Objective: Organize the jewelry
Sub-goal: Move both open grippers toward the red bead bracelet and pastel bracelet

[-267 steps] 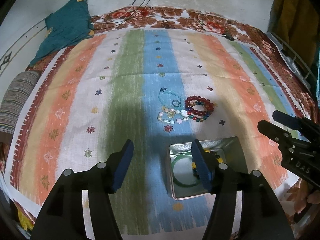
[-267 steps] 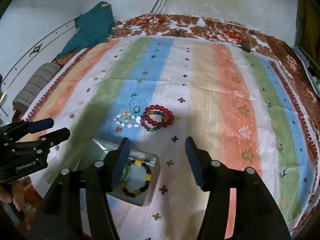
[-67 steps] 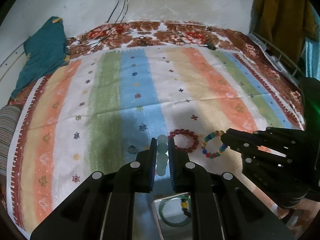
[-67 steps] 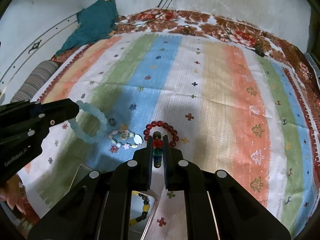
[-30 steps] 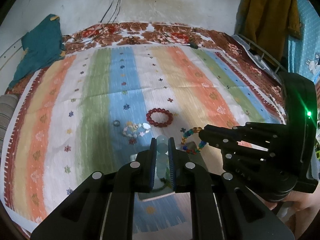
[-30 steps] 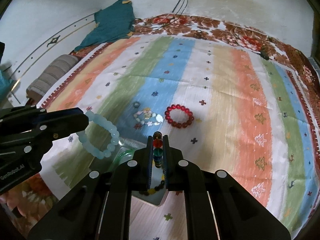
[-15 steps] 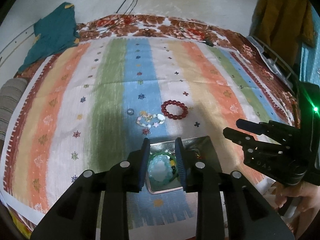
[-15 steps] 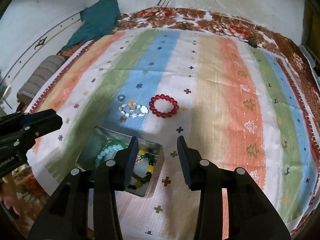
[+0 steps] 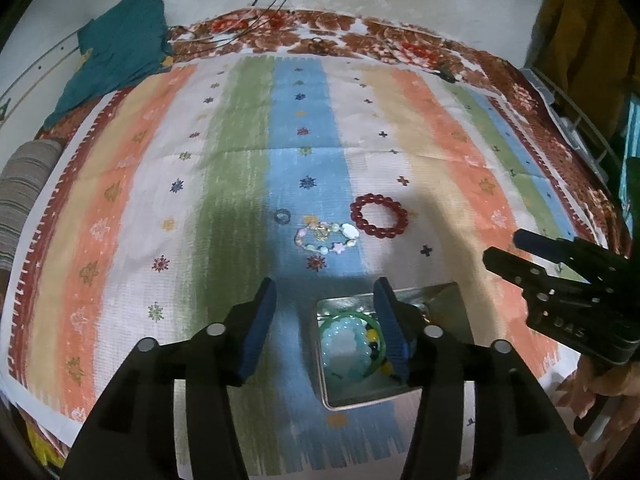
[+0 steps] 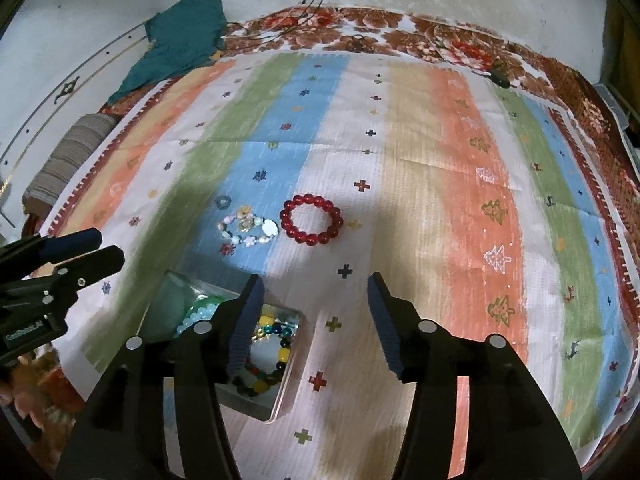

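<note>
A metal tin [image 9: 442, 304] [image 10: 286, 390] sits on the striped cloth near its front edge. It holds a pale blue bead bracelet [image 9: 345, 347], a green bangle and a multicoloured bead bracelet [image 10: 276, 328]. A red bead bracelet [image 9: 379, 216] [image 10: 311, 219], a shell bracelet [image 9: 326, 237] [image 10: 248, 227] and a small ring [image 9: 282, 216] [image 10: 223, 201] lie on the cloth beyond the tin. My left gripper [image 9: 326, 330] is open and empty above the tin's left side. My right gripper [image 10: 312, 322] is open and empty just right of the tin.
A teal cloth [image 9: 116, 48] and cables lie at the far left by the wall. A striped roll [image 10: 68, 158] lies off the cloth's left edge. A floral blanket borders the cloth at the back and right.
Both grippers opened wider after dropping their bracelets into the tin. They have pulled back slightly; the pale blue and multicoloured bracelets now lie in the tin.
</note>
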Motion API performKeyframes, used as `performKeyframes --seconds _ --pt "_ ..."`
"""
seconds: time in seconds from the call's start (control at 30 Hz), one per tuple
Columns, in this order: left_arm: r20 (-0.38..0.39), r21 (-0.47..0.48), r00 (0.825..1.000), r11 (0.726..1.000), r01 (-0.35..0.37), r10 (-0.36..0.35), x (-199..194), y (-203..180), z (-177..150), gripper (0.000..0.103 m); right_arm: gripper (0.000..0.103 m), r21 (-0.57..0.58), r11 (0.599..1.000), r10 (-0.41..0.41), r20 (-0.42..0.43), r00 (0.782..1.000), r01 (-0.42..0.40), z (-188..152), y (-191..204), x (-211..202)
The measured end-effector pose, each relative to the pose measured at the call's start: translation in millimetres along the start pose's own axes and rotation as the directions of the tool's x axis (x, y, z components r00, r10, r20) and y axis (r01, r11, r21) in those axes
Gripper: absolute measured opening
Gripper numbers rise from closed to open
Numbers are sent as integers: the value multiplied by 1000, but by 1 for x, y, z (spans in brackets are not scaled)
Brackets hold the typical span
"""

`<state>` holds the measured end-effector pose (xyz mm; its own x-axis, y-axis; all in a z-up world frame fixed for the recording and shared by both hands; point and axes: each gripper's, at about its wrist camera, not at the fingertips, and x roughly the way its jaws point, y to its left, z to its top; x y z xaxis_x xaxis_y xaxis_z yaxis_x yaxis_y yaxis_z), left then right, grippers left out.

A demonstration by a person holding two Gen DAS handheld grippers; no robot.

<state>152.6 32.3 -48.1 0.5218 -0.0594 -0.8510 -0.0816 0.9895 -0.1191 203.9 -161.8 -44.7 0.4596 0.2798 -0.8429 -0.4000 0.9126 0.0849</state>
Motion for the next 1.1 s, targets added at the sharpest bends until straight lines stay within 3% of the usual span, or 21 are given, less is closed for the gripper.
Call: performKeyframes --seconds 0.43,0.6,1.1 --pt "-49 -15 998 999 -49 48 26 13 13 68 73 42 999 -14 -13 1000 15 15 -9 14" --pt "-63 -23 996 998 -63 62 34 19 19 74 74 48 998 -29 -6 1000 30 21 -10 21" --pt "-116 -21 990 996 -85 82 62 26 30 75 75 35 998 -45 -52 998 47 31 -13 46"
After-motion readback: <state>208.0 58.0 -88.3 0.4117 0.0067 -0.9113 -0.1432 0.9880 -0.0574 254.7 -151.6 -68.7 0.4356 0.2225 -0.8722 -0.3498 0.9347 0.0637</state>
